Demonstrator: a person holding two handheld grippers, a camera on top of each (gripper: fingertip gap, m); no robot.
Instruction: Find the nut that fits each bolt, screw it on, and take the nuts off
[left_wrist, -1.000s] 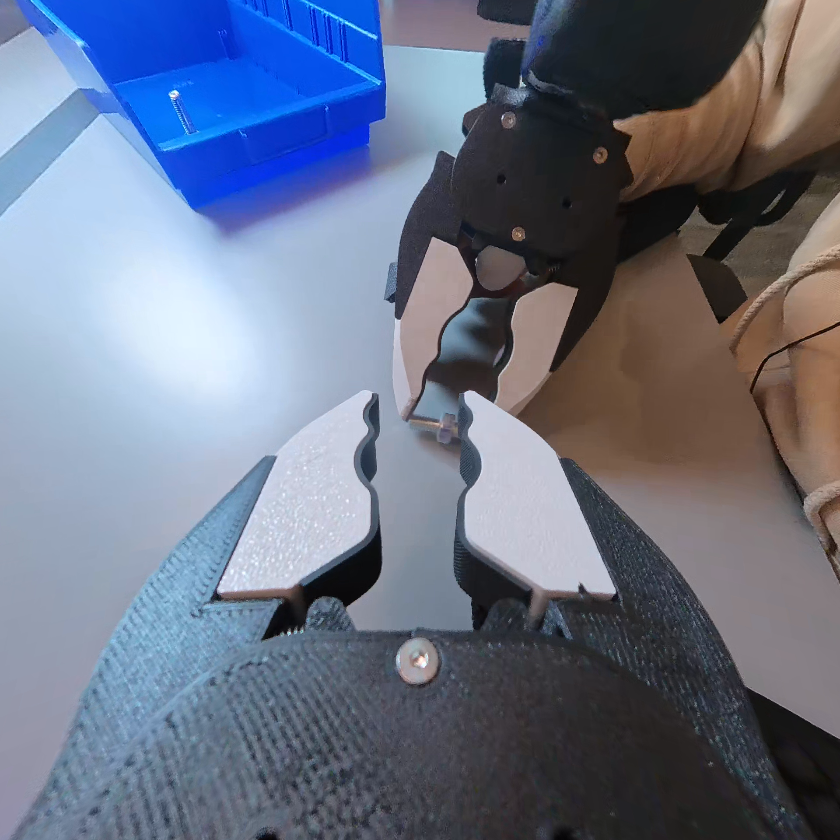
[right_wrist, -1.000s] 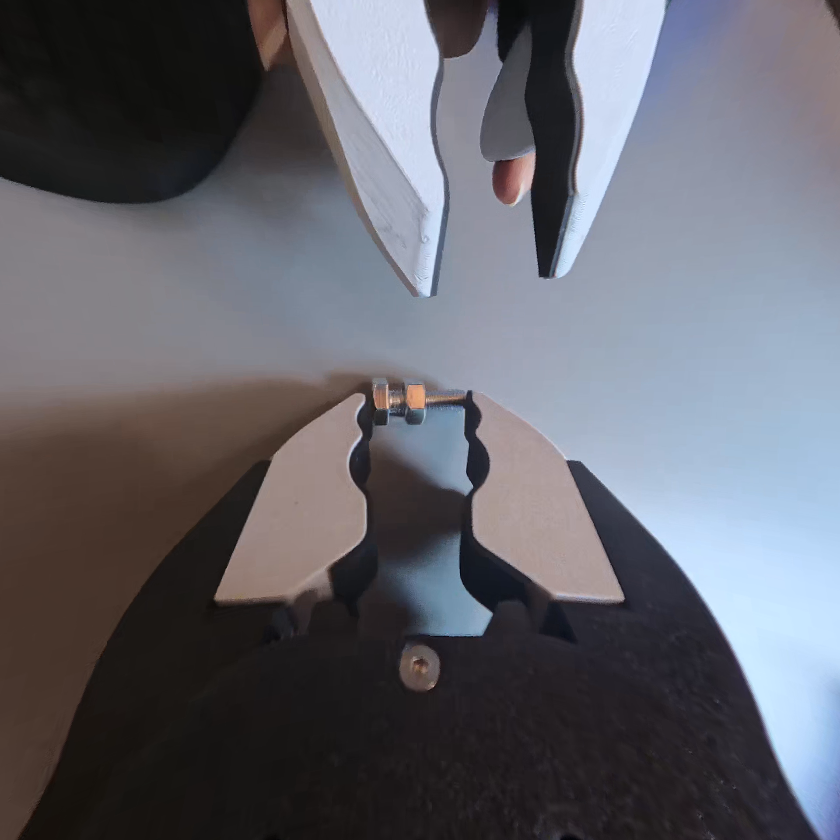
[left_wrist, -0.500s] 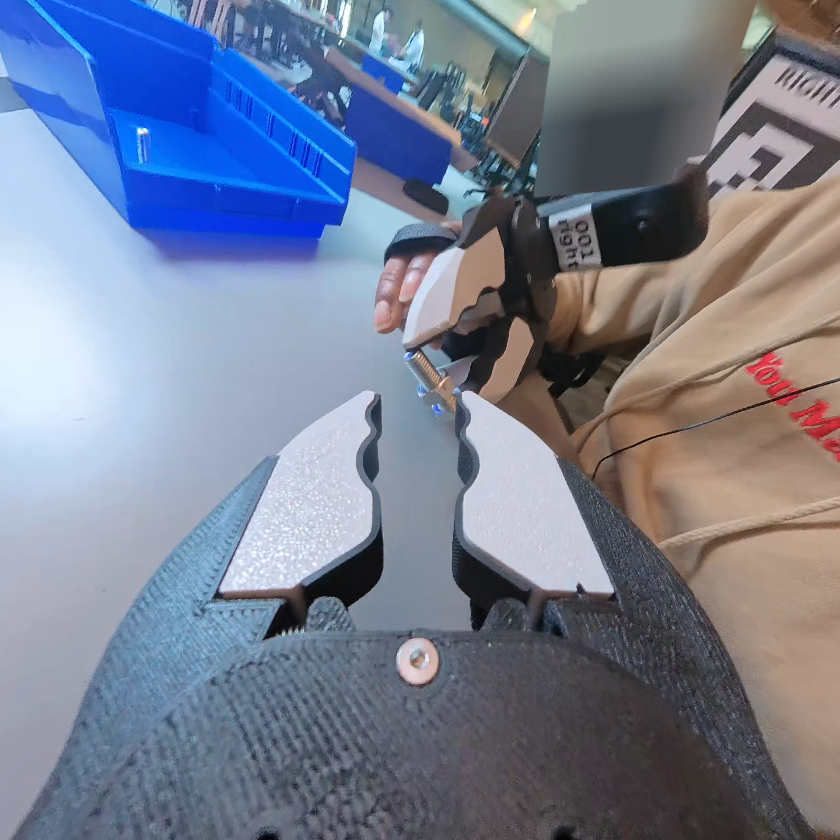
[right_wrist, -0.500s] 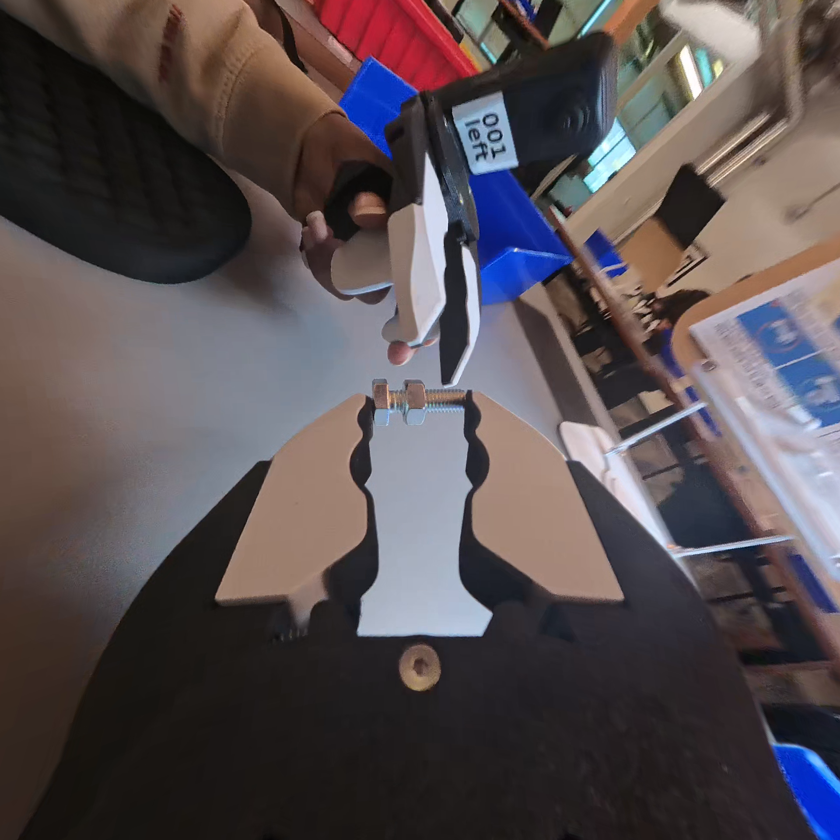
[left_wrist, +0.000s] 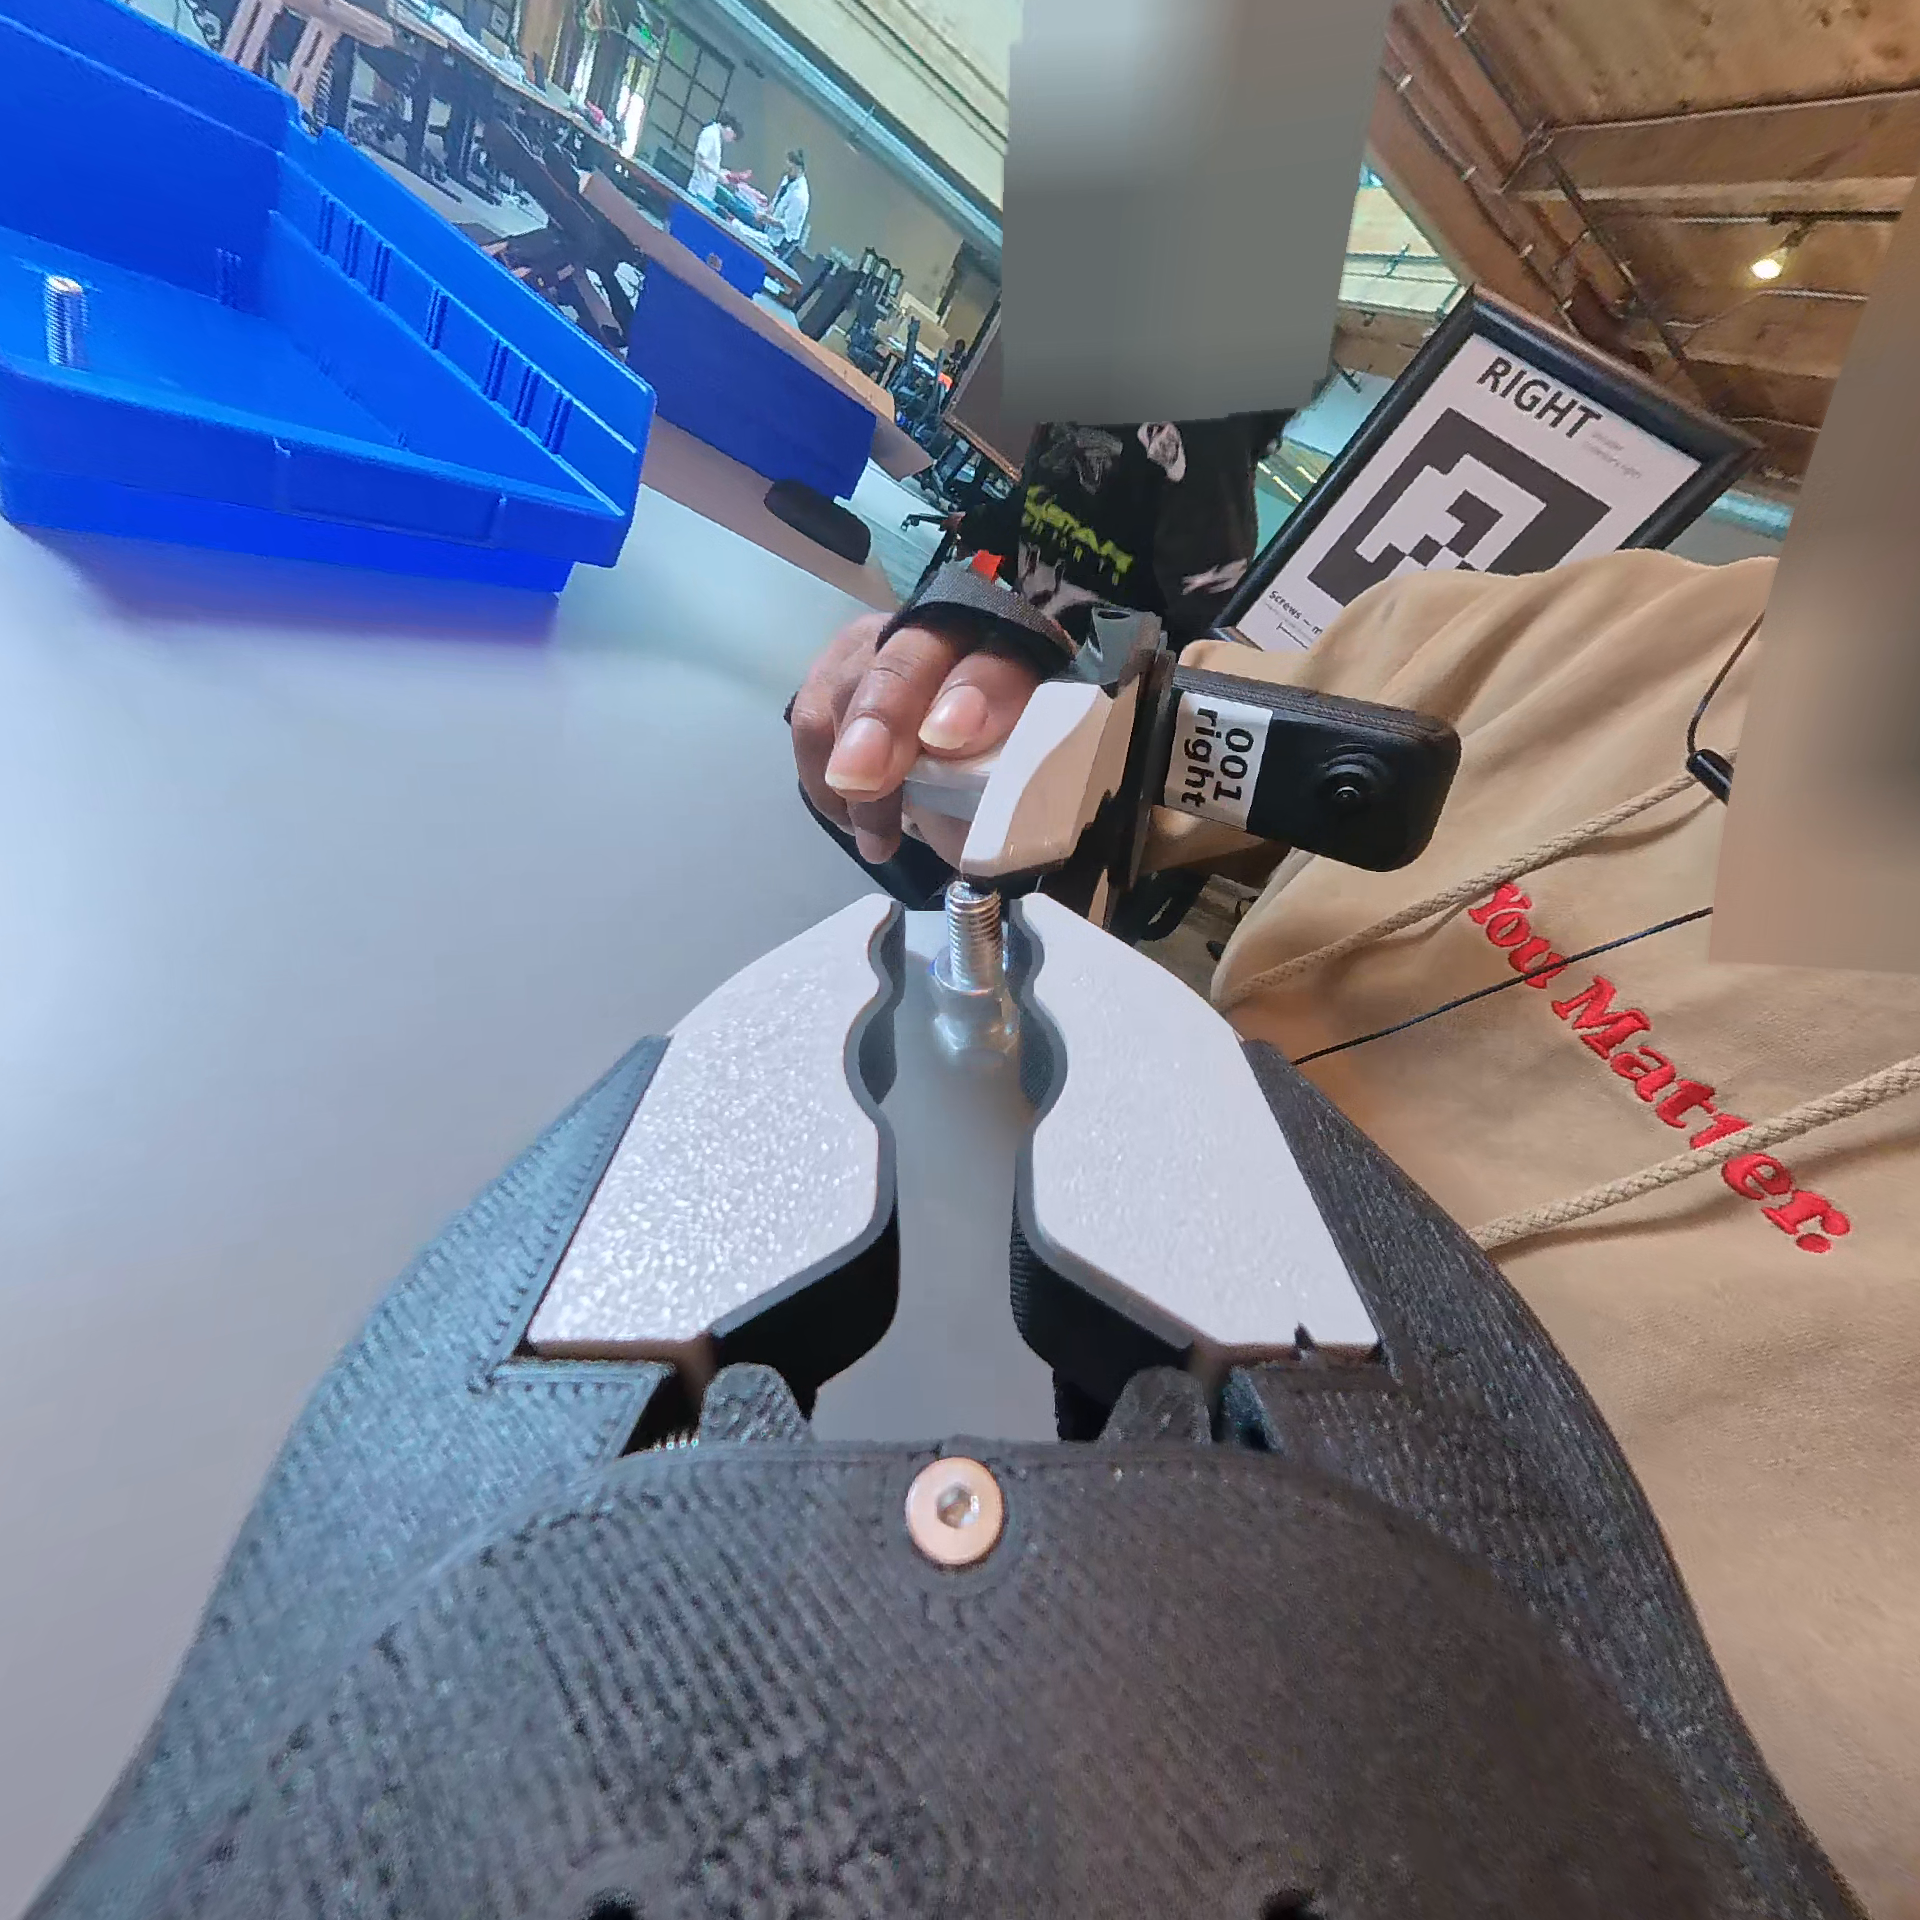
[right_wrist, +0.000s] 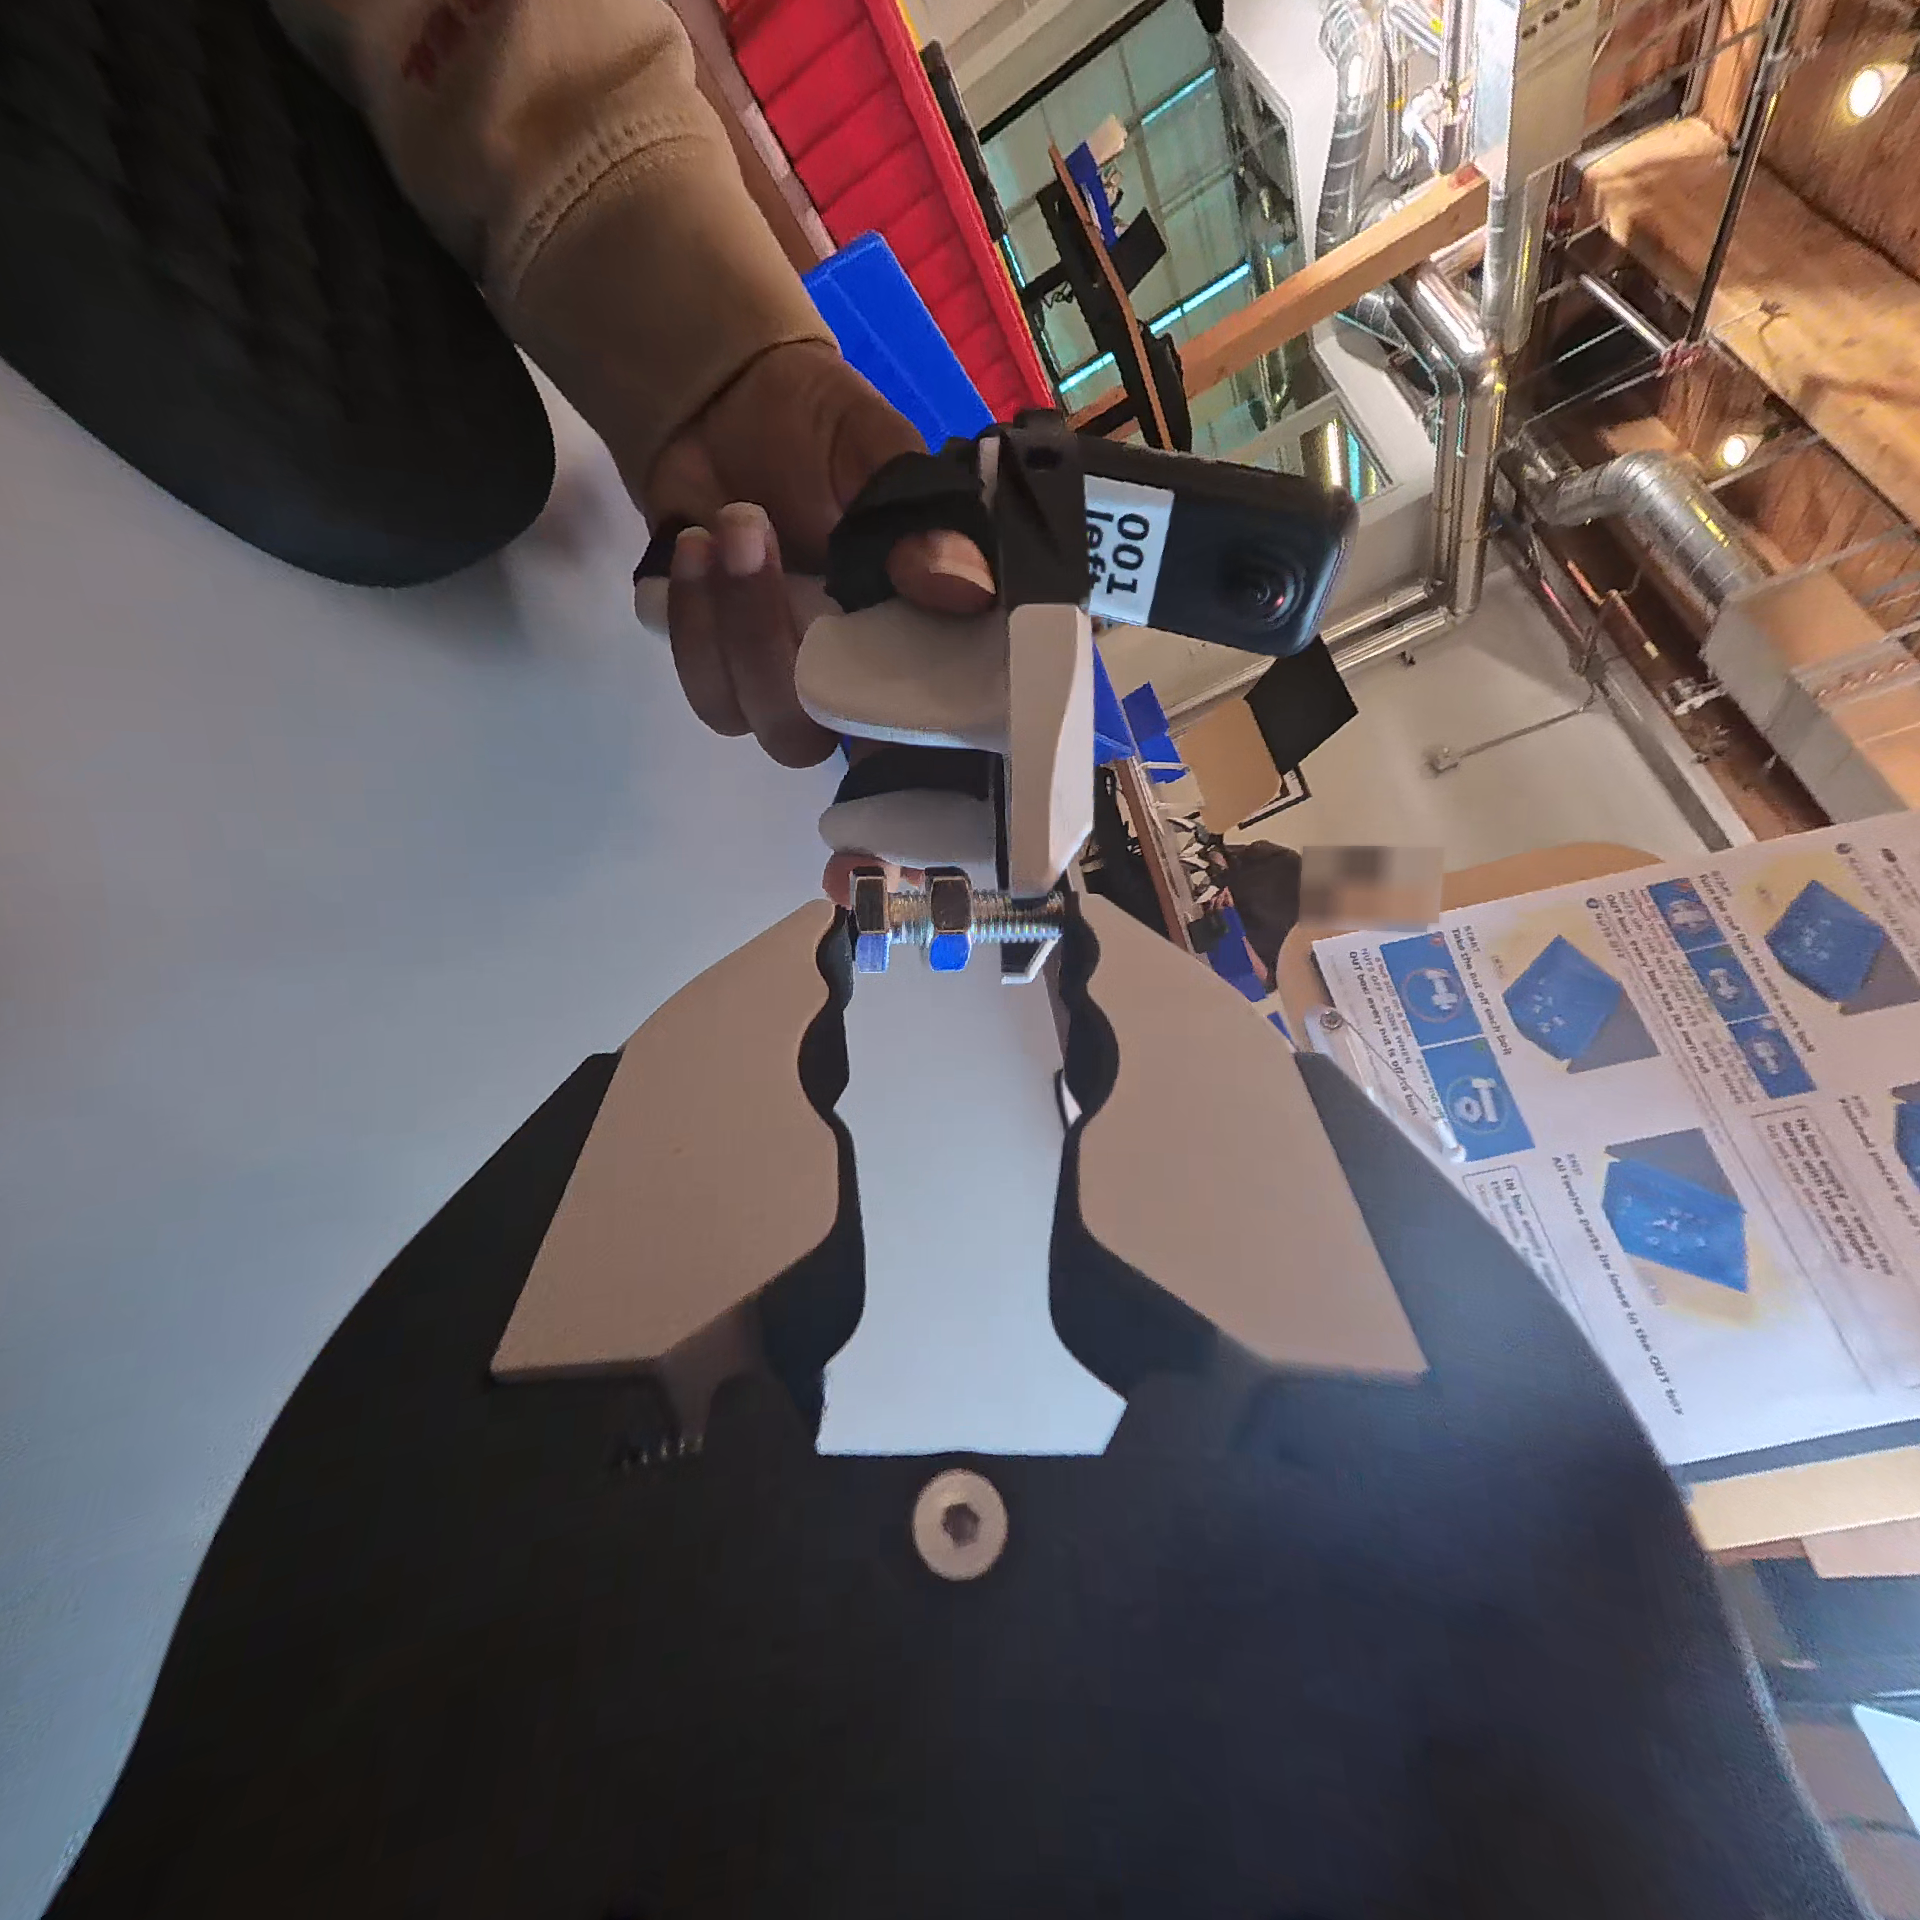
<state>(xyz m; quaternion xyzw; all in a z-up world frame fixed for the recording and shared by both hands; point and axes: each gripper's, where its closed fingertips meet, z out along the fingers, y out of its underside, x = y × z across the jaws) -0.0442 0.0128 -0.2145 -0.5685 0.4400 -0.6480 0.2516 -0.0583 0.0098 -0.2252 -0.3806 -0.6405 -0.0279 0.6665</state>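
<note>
A silver bolt (right_wrist: 1003, 920) with a nut (right_wrist: 951, 914) partway along its thread is clamped end to end in my right gripper (right_wrist: 951, 935). Its head rests against the left fingertip and its thread end against the right one. In the left wrist view the bolt (left_wrist: 974, 925) stands upright under a right gripper finger (left_wrist: 1029, 810). My left gripper (left_wrist: 961, 920) straddles the thread near its end, with the nut (left_wrist: 961, 982) showing in the gap below. The left jaws are narrowed, with a gap beside the thread. A left finger (right_wrist: 1049, 769) shows edge-on above the bolt.
A blue bin (left_wrist: 312, 499) at the far left of the grey table (left_wrist: 312, 883) holds another bolt (left_wrist: 62, 317). The person's beige hoodie (left_wrist: 1558, 1039) is close on the right. An instruction sheet (right_wrist: 1662, 1091) and a black seat (right_wrist: 260, 312) lie beyond.
Both grippers have lifted off the table and the bolt has turned upright. My left gripper has moved in around the thread and its jaws have narrowed. The right gripper still holds the bolt.
</note>
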